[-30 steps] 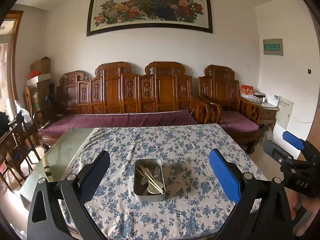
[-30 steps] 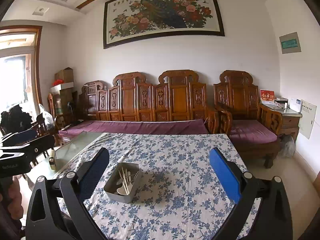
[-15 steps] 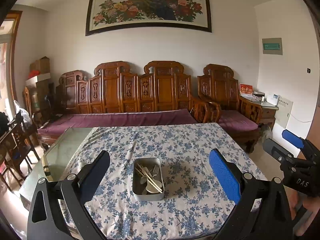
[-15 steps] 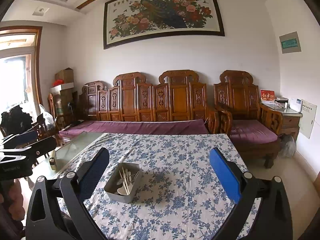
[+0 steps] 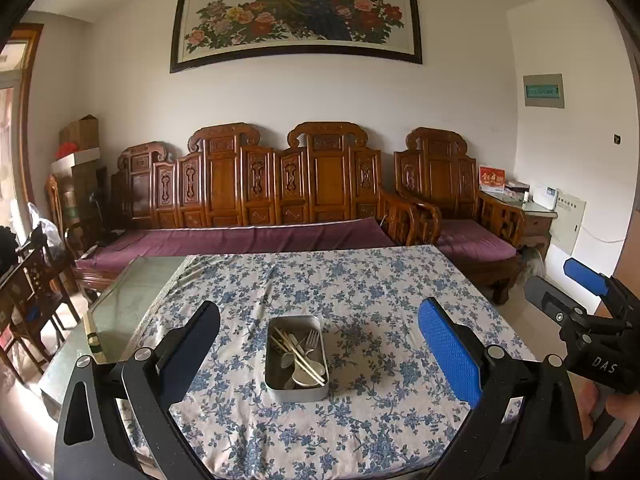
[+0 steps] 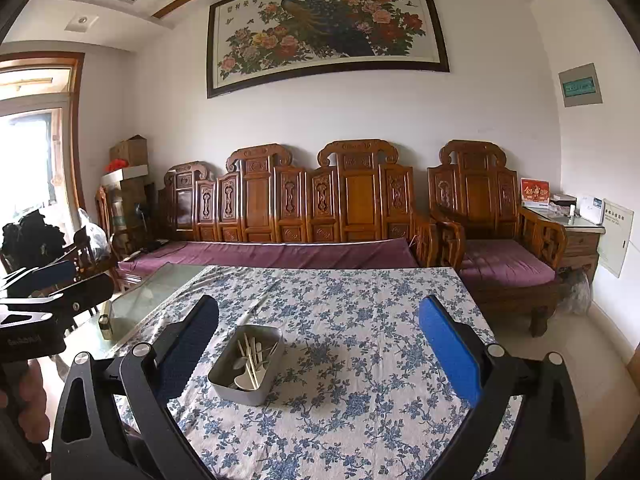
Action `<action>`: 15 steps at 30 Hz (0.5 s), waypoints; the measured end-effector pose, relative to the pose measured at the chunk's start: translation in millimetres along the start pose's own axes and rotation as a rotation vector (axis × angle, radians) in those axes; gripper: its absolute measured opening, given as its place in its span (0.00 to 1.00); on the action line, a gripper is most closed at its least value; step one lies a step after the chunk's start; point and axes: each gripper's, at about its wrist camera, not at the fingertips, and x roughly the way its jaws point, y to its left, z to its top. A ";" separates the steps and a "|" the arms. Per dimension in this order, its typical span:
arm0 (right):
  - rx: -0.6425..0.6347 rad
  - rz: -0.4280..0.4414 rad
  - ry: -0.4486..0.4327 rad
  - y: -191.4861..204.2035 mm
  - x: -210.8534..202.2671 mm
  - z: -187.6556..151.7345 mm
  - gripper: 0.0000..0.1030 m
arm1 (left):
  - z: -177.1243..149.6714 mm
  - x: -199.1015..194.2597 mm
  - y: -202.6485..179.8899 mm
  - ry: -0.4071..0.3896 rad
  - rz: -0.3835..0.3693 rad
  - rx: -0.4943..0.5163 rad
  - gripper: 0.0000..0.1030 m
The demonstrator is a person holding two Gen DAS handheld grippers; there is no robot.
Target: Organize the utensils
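Observation:
A rectangular metal tin sits on the blue-flowered tablecloth. It holds chopsticks, a fork and white spoons. The tin also shows in the right wrist view. My left gripper is open and empty, held above the table's near edge with the tin between its fingers' lines of sight. My right gripper is open and empty, to the right of the tin. The right gripper shows at the right edge of the left wrist view.
The tablecloth covers most of a glass-topped table; bare glass shows at the left with a small object on its edge. A carved wooden sofa with purple cushions stands behind, an armchair to the right.
Both views shift only slightly; the left gripper has crept a little toward the table. Both grippers stay open and empty. The tin has not moved.

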 end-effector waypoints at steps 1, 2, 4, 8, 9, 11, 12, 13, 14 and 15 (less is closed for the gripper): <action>0.001 0.000 0.000 0.0 0.0 0.0 0.98 | 0.0 0.0 0.0 0.000 0.000 -0.001 0.93; 0.001 0.000 0.000 -0.1 -0.1 -0.3 0.98 | -0.2 0.1 0.1 0.001 -0.001 0.000 0.93; 0.002 0.000 0.000 0.0 0.0 0.1 0.98 | 0.0 0.0 -0.1 0.000 0.000 0.001 0.93; 0.001 0.001 0.001 -0.1 0.0 -0.1 0.98 | 0.4 -0.2 1.5 0.001 -0.002 0.000 0.93; 0.002 0.000 0.001 -0.1 -0.2 -0.4 0.98 | 0.4 -0.2 1.4 0.000 -0.001 0.001 0.93; 0.001 0.000 0.000 0.0 0.0 0.0 0.98 | 0.3 0.0 2.2 0.001 -0.001 0.000 0.93; 0.002 0.000 0.000 0.0 0.0 0.3 0.98 | 0.2 -0.1 1.9 0.001 -0.002 0.000 0.93; 0.001 -0.001 -0.001 -0.2 -0.2 -0.6 0.98 | 0.4 -0.2 1.2 0.001 -0.001 0.000 0.93; 0.001 -0.001 0.001 -0.1 0.2 0.1 0.98 | 0.3 -0.2 1.3 0.000 0.000 0.000 0.93; 0.002 0.000 0.001 -0.1 0.0 0.3 0.98 | 0.2 -0.1 2.2 -0.001 -0.001 0.000 0.93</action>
